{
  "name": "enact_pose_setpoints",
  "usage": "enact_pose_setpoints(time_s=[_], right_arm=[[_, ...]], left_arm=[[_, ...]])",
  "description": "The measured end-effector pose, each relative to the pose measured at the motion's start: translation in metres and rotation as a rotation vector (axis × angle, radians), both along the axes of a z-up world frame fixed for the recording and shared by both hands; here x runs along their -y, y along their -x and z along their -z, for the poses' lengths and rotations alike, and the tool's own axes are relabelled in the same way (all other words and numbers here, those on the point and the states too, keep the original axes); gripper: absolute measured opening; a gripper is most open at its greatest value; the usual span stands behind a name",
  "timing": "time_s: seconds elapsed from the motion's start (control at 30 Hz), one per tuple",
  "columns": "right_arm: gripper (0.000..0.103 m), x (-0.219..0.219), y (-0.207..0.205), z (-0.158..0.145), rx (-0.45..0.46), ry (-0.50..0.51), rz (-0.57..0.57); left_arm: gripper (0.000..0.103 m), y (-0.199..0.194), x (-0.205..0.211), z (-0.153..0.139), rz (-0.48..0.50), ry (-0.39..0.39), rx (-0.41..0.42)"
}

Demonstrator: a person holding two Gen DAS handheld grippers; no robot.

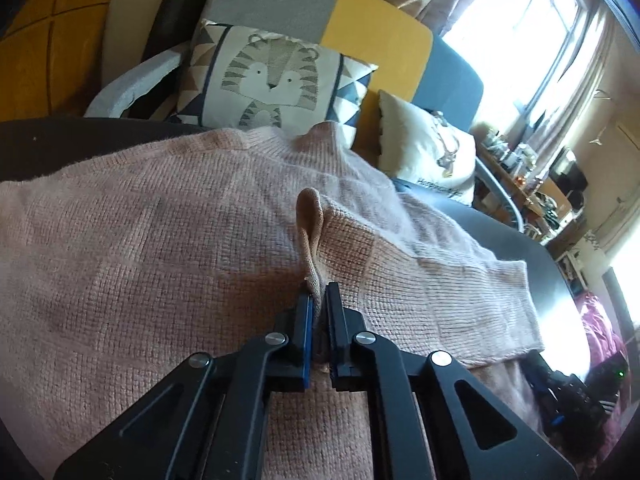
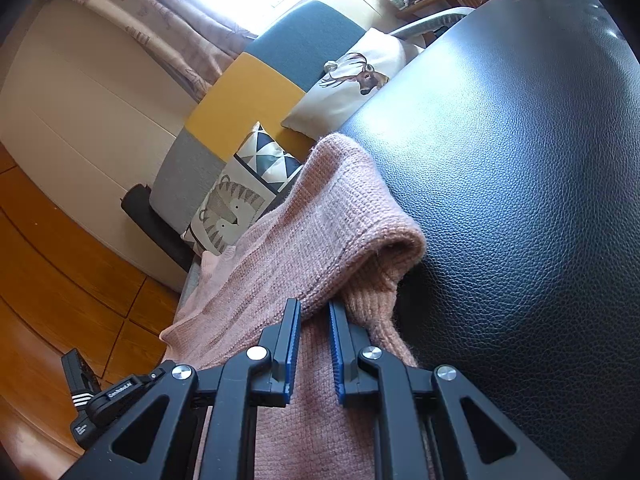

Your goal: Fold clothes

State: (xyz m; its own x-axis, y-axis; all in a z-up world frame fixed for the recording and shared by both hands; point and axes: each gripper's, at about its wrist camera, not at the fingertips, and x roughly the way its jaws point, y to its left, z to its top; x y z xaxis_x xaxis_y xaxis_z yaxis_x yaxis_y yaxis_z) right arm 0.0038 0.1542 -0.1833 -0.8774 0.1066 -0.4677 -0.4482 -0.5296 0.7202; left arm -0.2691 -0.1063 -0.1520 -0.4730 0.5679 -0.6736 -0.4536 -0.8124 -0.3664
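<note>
A pink knitted sweater point(image 1: 160, 240) lies spread on a black leather surface point(image 1: 532, 248). My left gripper point(image 1: 319, 292) is shut on a raised fold of the sweater's knit, which stands up between the fingers. In the right wrist view the sweater point(image 2: 320, 232) is doubled over, with a rolled fold toward the right. My right gripper point(image 2: 314, 308) sits over the sweater's edge with its jaws a little apart and fabric lying between and under them; no firm grip shows.
A tiger-print cushion point(image 1: 272, 76) and a white deer-print cushion point(image 2: 352, 80) lean on a grey, yellow and blue sofa back point(image 1: 376, 24). The black leather point(image 2: 520, 200) stretches to the right. Wooden floor point(image 2: 60, 260) lies left. A cluttered desk point(image 1: 532, 180) stands by the window.
</note>
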Motion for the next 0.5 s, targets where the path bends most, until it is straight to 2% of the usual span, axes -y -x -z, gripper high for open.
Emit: enact_pose_setpoints(time_s=[0.2,0.33,0.5], right_arm=[[0.012,-0.001,-0.001,0.000,-0.002,-0.001,-0.002],[0.012,-0.003,-0.004,0.001,-0.013,0.005,-0.004],[0.013,-0.004,-0.005,0.001,-0.013,0.005,-0.006]], left_arm=[[0.006,0.002,0.006,-0.008,-0.008,-0.036,0.014],[0.006,0.011,0.022,-0.013,-0.075,-0.053,0.015],[0.006,0.018,0.036,0.005,-0.129,-0.040,0.058]])
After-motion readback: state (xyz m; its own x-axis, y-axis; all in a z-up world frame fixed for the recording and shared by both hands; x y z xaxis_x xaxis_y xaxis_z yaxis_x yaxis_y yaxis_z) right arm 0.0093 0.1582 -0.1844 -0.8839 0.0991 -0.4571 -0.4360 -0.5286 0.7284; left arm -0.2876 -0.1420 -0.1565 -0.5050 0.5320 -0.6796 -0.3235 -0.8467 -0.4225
